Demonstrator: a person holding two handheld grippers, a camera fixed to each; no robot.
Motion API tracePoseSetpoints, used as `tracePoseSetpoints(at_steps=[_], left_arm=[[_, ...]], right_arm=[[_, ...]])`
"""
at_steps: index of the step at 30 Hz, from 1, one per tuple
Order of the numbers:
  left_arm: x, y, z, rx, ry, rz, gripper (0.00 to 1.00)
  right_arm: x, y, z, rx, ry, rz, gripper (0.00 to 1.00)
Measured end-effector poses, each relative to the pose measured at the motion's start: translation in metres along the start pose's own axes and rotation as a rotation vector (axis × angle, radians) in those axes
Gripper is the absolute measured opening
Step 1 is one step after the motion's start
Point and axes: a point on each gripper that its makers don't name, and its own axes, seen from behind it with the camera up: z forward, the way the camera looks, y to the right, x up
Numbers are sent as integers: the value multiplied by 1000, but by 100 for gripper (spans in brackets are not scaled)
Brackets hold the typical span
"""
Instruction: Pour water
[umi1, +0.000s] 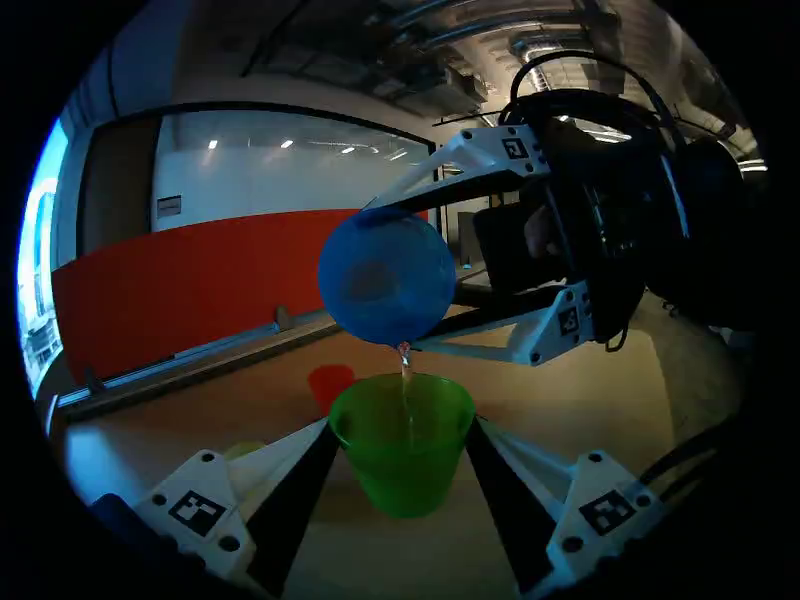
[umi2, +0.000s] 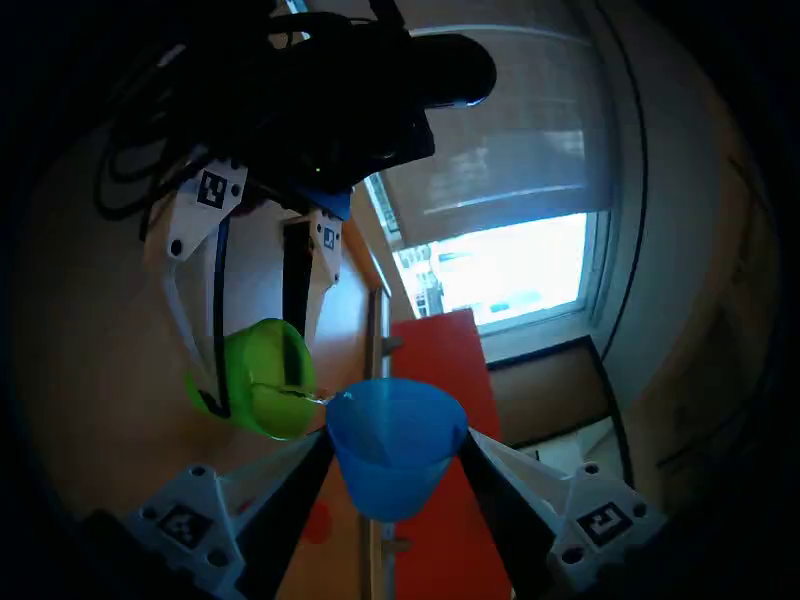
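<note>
- The left gripper (umi1: 400, 432) had its jaws part-way closed on the green cup (umi1: 402, 465), a finger pressing each side. The cup stood upright with its mouth up. Whether its base rested on the table (umi1: 560, 400) could not be told.
- The right gripper (umi2: 397, 438) was pinched the same way on the blue cup (umi2: 393, 455). That cup was tipped well over, its lowest lip just above the green cup's mouth.
- A thin stream of water (umi1: 404, 362) fell from that lip and landed near the middle of the green cup's opening.
- The pour looked to be under way. To do it well, the green cup needed to be kept level and centred under the lip.
- The blue cup's tilt was best increased slowly. A sudden tip risked a gush over the rim or water running down the outside wall.
- Both cups looked like thin plastic and likely to flex, so a firm but unchanging squeeze seemed safest.
- A red cup (umi1: 330, 383) stood farther back on the table, well apart from the pour.
</note>
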Motion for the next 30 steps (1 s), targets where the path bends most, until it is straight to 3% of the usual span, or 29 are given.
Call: tracePoseSetpoints(at_steps=[30], left_arm=[[0,0,-3,-2,4,-3,87]], right_arm=[[14,-3,-4,-4,-3,-75,91]])
